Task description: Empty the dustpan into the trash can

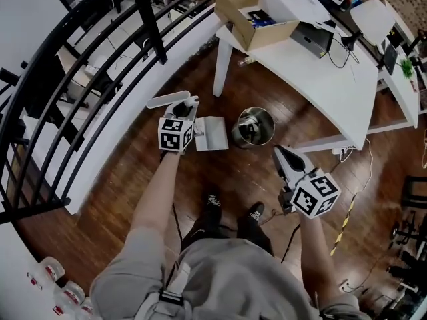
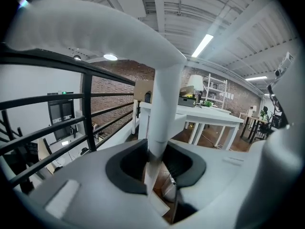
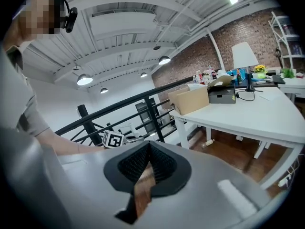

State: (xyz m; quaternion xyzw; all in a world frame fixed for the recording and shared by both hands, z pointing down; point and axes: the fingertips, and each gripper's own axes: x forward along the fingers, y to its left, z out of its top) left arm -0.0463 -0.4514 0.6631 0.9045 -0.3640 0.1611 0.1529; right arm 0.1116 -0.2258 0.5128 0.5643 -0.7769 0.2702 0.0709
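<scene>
1. Head view: the left tool (image 1: 181, 107) is pinching the upright stem of the long-handled white plastic dustpan (image 1: 210, 133). The flat scoop hangs low over the dark wooden floor (image 1: 133, 179).
2. The round shiny metal trash can (image 1: 238, 137) stands just beside that scoop, on its right in this view. The scoop is next to the rim, not over the opening.
3. The dustpan's long axis runs roughly upright, grip bar on top and scoop at the bottom.
4. The right tool (image 1: 280, 153) has its pads pressed together on nothing. It sits on the can's far side from the dustpan, nearer the person.
5. My read: the loaded left hand is the closer one, and it needs a short sideways carry towards the can before tipping.
</scene>
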